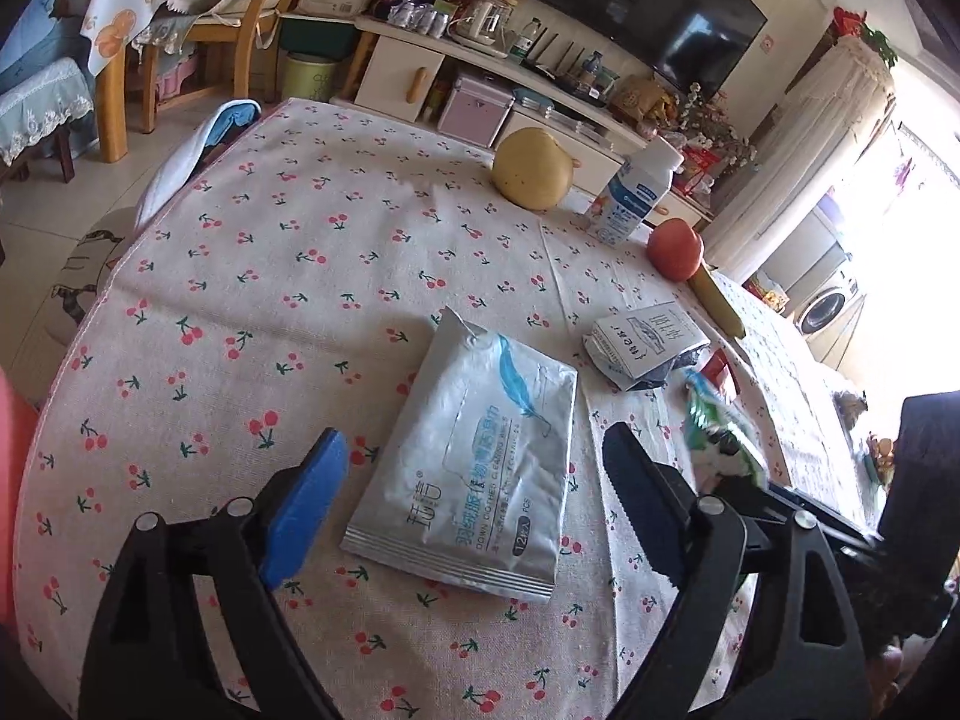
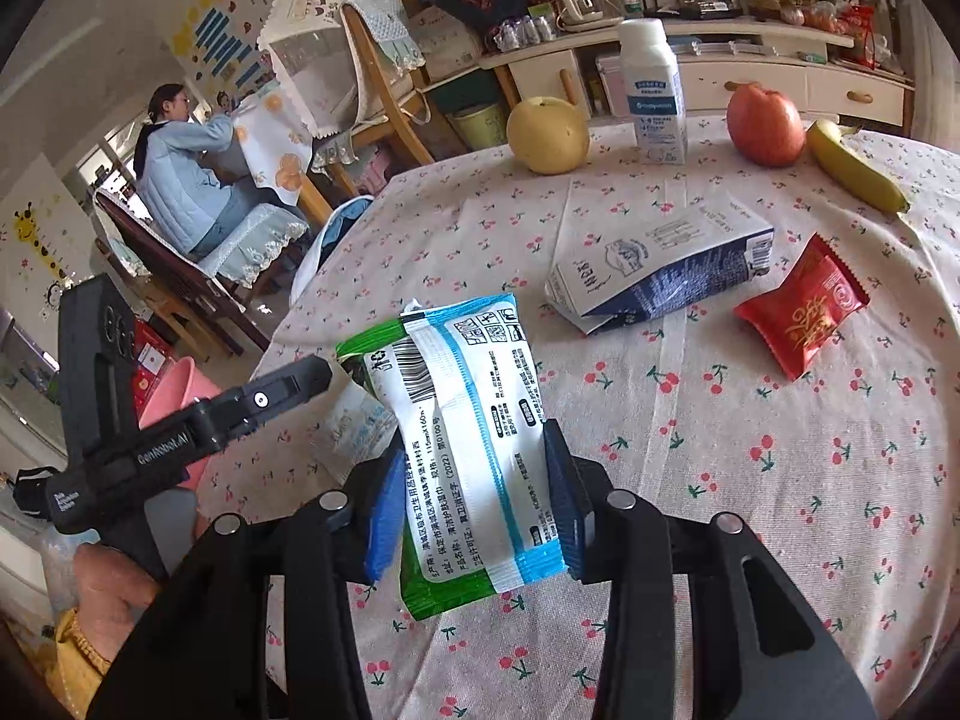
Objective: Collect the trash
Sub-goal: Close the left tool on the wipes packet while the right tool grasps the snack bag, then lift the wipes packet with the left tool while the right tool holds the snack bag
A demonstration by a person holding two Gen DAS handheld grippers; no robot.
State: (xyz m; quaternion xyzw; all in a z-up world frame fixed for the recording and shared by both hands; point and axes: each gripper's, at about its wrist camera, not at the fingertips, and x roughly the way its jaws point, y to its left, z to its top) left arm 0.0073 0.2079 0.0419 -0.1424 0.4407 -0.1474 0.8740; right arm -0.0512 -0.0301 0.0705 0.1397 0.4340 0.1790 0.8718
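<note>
My left gripper is open, its jaws either side of a silver wet-wipe packet lying flat on the cherry-print tablecloth. My right gripper is shut on a green, white and blue wrapper, held above the table; this wrapper also shows in the left wrist view. A crushed white and navy carton lies on its side; it also shows in the left wrist view. A red snack wrapper lies to the right of it.
At the far side stand a yellow pear, a white bottle, a red apple and a banana. A pink bucket sits off the table's left edge. A seated person and wooden chairs are behind.
</note>
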